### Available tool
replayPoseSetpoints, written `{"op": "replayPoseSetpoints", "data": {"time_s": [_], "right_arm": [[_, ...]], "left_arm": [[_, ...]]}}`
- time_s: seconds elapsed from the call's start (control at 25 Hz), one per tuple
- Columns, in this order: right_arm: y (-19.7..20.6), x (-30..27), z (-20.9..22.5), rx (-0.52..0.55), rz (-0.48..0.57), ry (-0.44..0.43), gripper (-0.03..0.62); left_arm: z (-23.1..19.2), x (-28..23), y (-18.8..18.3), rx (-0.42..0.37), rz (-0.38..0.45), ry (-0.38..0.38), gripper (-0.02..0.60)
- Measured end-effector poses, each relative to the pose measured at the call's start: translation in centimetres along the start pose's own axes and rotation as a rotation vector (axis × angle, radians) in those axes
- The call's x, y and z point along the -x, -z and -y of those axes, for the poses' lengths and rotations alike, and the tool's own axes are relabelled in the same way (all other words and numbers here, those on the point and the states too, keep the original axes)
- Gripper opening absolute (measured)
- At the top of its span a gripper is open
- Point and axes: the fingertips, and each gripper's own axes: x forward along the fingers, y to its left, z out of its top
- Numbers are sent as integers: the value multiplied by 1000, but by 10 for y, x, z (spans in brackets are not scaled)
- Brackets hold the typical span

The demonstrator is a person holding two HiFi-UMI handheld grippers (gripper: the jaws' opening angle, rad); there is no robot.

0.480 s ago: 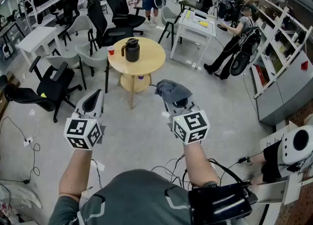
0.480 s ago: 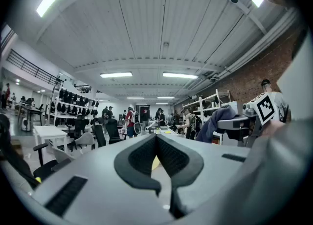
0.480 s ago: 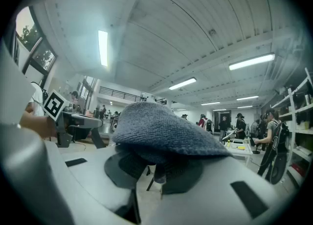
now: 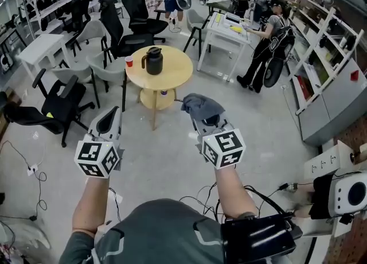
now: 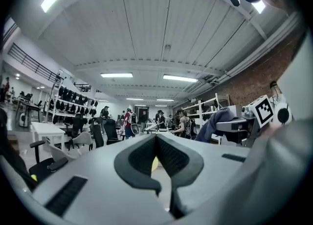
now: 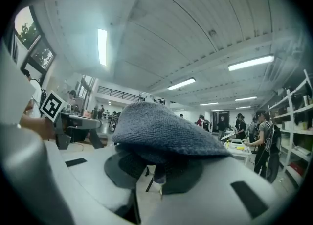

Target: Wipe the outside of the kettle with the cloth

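The round wooden table stands well ahead of me across bare floor, and the kettle sits upright on it toward the far left side, with a small red cup near the edge beside it. From here the kettle is a dark jug with a lid and a handle. I would guess it is rigid, smooth-sided and heavy enough to stay put under a light rub, but likely to slide or turn if I press hard. I reckon the handle or the lid is the place to steady it.

The cloth is a grey-blue knitted rag. It is soft and limp and drapes in a hump over the front of my right gripper, whose jaws are pinched on a fold of it. It should mould to the kettle's curve, though a loose corner could snag.

My left gripper has its jaws pressed together with nothing between them, so it is free to hold the kettle.

I can read no brand or label on the kettle at this distance. The only printing in view is the black-and-white square markers on the gripper cubes.
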Motion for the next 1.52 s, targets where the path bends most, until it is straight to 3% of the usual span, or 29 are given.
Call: {"op": "replayPoseSetpoints", "data": {"time_s": [0.28, 0.92, 1.28, 1.52], "right_arm": [[1, -2, -7, -47, 5, 4, 84], [9, -29, -42, -15, -20, 32, 84], [8, -96, -9, -28, 29, -29, 84], [12, -147, 47, -33, 45, -68, 84]], "left_arm": [[-8, 8, 10, 18, -11, 10, 9], [-49, 9, 18, 32, 19, 71, 9], [-74, -50, 29, 19, -15, 28, 9], [-81, -118, 28, 11, -19, -13, 9]]}}
